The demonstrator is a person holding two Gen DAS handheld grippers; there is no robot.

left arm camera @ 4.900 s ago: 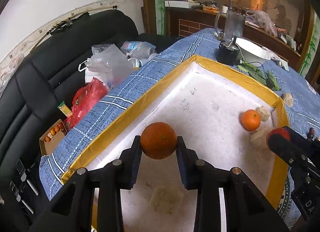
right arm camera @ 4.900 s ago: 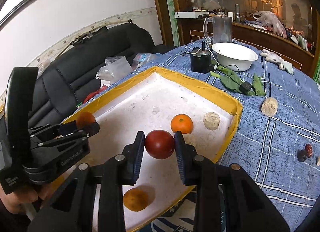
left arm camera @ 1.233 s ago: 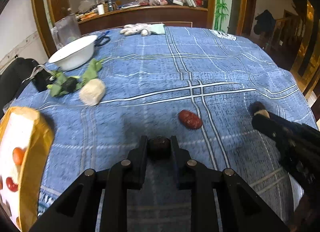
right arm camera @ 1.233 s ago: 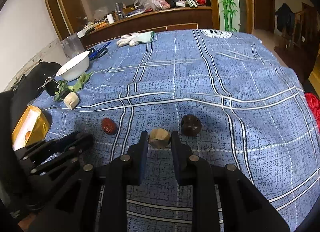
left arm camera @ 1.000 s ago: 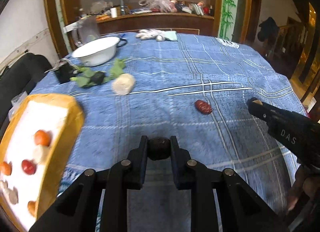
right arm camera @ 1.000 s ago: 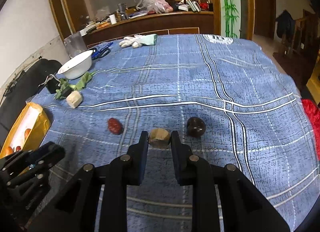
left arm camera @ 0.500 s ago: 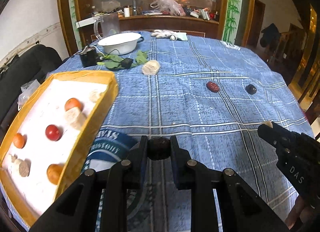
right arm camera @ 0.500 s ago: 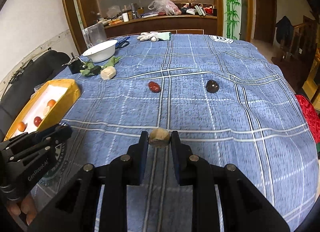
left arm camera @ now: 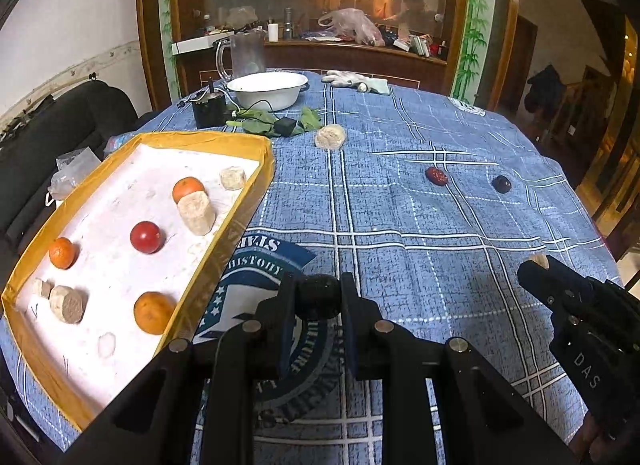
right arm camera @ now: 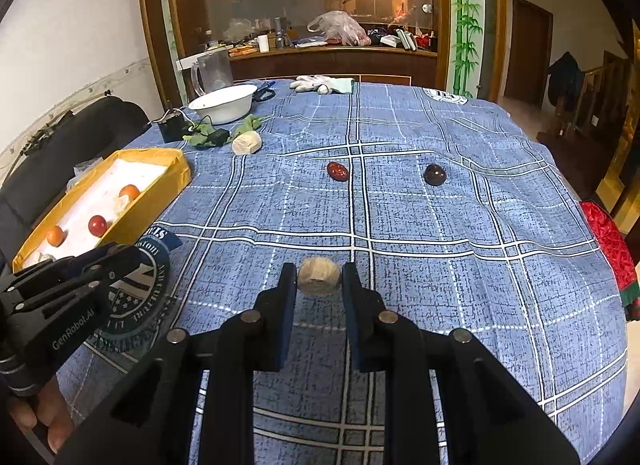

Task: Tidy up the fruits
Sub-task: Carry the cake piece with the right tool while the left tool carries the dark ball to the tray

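My left hand-held gripper [left arm camera: 318, 297] clamps a small dark fruit [left arm camera: 318, 296], my right hand-held gripper [right arm camera: 319, 277] a pale chunk [right arm camera: 319, 276], both above the counter [right arm camera: 440, 233]. Light, probably bruisable; I pinch mid-body.

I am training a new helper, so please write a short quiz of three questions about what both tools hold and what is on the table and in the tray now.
1. True or false: the left tool holds a dark round fruit.
2. What does the right tool hold: A) an orange, B) a pale beige chunk, C) a glove?
3. How many oranges lie in the yellow tray?

Key: 1 true. 2 B. 3 three.
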